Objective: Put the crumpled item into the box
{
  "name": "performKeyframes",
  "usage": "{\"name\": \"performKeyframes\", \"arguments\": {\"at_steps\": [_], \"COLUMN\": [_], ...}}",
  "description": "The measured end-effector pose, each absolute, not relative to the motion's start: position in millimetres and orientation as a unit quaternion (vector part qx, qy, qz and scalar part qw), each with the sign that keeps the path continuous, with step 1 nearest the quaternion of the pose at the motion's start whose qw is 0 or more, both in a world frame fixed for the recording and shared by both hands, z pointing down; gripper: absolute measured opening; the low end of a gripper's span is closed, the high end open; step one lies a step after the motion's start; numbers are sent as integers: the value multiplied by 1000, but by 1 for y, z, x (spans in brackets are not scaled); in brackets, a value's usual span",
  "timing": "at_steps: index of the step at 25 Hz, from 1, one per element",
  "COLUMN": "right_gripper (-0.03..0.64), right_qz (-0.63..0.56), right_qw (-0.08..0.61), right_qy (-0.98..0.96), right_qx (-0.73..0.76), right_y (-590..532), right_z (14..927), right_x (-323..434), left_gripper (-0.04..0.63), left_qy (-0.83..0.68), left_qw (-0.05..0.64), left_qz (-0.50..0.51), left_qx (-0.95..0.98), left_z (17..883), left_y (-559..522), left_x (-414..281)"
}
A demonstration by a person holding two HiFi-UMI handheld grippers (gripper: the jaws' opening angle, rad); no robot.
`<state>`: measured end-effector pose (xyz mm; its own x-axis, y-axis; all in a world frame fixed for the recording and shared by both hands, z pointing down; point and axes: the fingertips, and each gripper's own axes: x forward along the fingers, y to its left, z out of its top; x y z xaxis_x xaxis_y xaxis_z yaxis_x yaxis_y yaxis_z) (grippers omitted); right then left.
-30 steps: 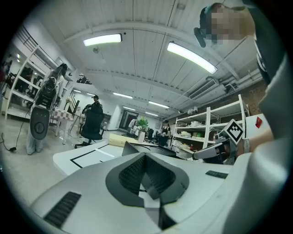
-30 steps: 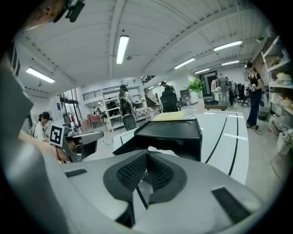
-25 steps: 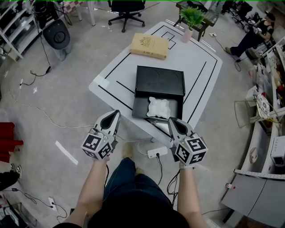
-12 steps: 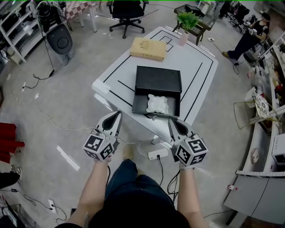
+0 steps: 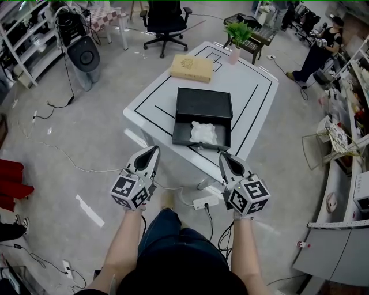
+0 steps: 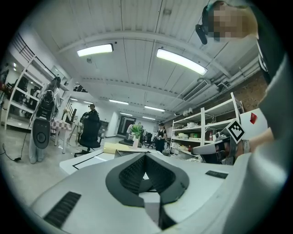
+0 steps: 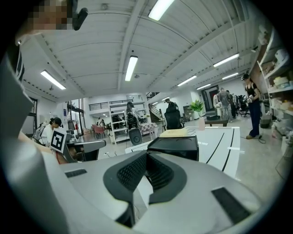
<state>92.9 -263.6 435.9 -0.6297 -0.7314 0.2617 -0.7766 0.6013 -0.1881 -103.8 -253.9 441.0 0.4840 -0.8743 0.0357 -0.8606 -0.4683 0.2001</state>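
Note:
A black box stands on the white table; its near part is open and a white crumpled item lies inside. Both grippers hang in front of the table's near edge, above the floor, touching nothing. My left gripper is shut and empty, pointing toward the table's near left side. My right gripper is also shut and empty, just short of the near edge below the box. In the right gripper view the black box shows beyond the closed jaws.
A tan flat box lies at the table's far side, with a potted plant beyond it. An office chair stands behind. A power strip and cables lie on the floor by my feet. A person sits far right.
The table and box now sit farther off and smaller in the head view, as I have backed away. Both grippers stay shut and keep about the same place in view.

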Motion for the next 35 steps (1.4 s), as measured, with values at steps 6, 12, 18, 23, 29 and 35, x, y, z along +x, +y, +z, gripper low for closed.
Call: {"name": "performKeyframes", "arguments": {"at_steps": [6,12,18,23,29,35], "right_gripper": [5,5,5,5,5,4], "right_qz": [126,115,104,98,91,92], "right_qw": [68,62,56,53,53,49], "right_qy": [-894,-894,-896,-897,-898,-898], "right_qx": [425,428,429,428,427,428], "right_y": [-247,-232,-222,-213,-202,-193], "right_z": [424,413,407,403,398,397], "right_x": [97,99,101,103,103,103], "left_gripper": [3,2,2,2,2,2], "left_qy": [-506,-505,-508,-508,-510,-512], "left_qw": [86,80,73,70,67,65], "left_qz": [-40,-42,-44,-45,-47,-49], "left_qx": [857,858,857,858,856,855], "left_z": [431,423,416,413,410,408], "left_y": [-239,-223,-213,-202,-191,-181], "left_x": [-100,-98,-99,-97,-98,-98]}}
